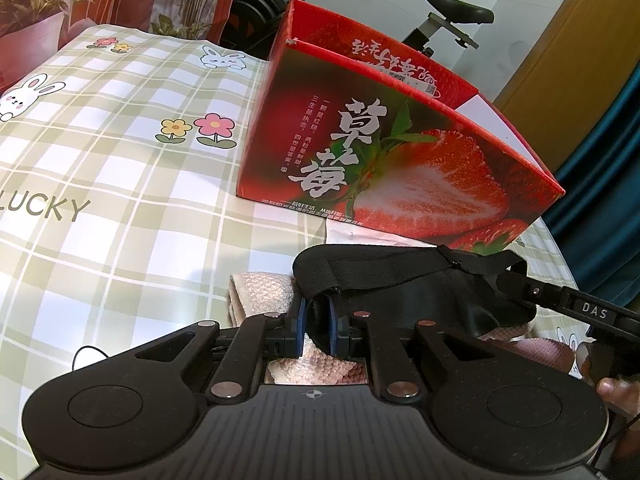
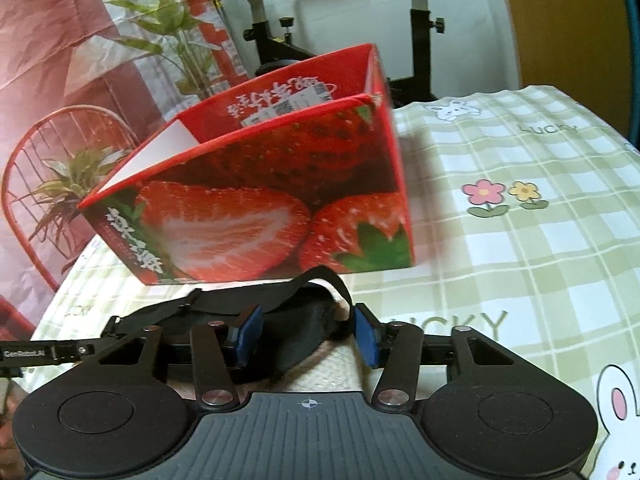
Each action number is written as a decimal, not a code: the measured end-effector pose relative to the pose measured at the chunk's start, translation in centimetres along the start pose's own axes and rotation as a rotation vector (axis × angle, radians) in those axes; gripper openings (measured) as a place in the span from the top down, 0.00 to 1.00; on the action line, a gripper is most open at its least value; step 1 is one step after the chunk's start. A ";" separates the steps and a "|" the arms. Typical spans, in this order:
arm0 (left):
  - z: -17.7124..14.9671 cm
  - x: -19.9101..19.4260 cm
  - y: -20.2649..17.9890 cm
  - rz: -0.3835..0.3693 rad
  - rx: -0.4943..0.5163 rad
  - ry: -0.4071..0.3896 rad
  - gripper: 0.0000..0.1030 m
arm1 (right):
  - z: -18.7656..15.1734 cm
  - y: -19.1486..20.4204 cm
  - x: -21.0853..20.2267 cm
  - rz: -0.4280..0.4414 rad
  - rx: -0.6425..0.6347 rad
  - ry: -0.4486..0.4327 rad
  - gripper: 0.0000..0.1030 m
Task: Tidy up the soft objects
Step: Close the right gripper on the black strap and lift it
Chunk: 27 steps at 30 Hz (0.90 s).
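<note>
On a bench covered in a green checked cloth, the left gripper pinches a black eye mask between its narrow blue fingers, just in front of an open red strawberry box. The right gripper frames the mask's other end, its fingers standing apart and not pressing on the fabric. The mask lies over a pale knitted cloth.
</note>
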<state>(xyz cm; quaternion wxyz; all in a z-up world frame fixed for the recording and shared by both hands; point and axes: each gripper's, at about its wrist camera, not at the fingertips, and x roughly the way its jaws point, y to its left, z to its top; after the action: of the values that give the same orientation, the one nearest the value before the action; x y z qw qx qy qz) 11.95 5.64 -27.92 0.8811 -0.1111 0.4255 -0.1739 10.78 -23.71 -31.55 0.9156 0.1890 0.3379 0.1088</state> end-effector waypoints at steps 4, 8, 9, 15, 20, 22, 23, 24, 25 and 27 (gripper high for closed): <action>0.0 0.0 0.0 0.000 0.000 0.000 0.87 | 0.5 0.5 -0.7 0.017 -0.017 -0.028 0.68; -0.1 0.0 0.1 -0.001 -0.002 0.001 0.87 | 0.9 0.4 -1.4 0.016 -0.027 -0.045 0.81; -0.1 0.0 0.1 -0.001 -0.002 0.001 0.87 | 1.0 0.4 -1.5 0.015 -0.029 -0.047 0.82; -0.2 -0.4 -0.3 0.003 0.013 -0.015 0.88 | 1.2 0.9 -2.3 0.020 -0.074 -0.060 0.86; -0.1 -1.7 -0.9 -0.002 0.033 -0.049 0.90 | 1.5 2.3 -3.3 0.051 -0.150 -0.072 0.90; -0.1 -2.3 -1.2 -0.005 0.041 -0.066 0.90 | 1.8 2.8 -3.6 0.057 -0.175 -0.074 0.90; -0.1 -2.7 -1.4 -0.007 0.048 -0.076 0.90 | 1.9 3.1 -3.8 0.059 -0.188 -0.075 0.90; -0.1 -3.0 -1.6 -0.010 0.055 -0.083 0.90 | 1.9 3.4 -4.1 0.063 -0.199 -0.076 0.90; -0.1 -3.3 -1.8 -0.013 0.062 -0.090 0.91 | 2.0 3.7 -4.2 0.068 -0.207 -0.075 0.90; -0.1 -3.7 -2.3 -0.021 0.083 -0.099 0.91 | 2.0 4.2 -4.5 0.073 -0.229 -0.072 0.90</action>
<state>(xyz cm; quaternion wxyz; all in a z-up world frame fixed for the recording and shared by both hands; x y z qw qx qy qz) 9.23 5.02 -24.51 0.9030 -0.0875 0.3727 -0.1948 8.40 -21.92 -25.76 0.9382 0.0990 0.2829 0.1731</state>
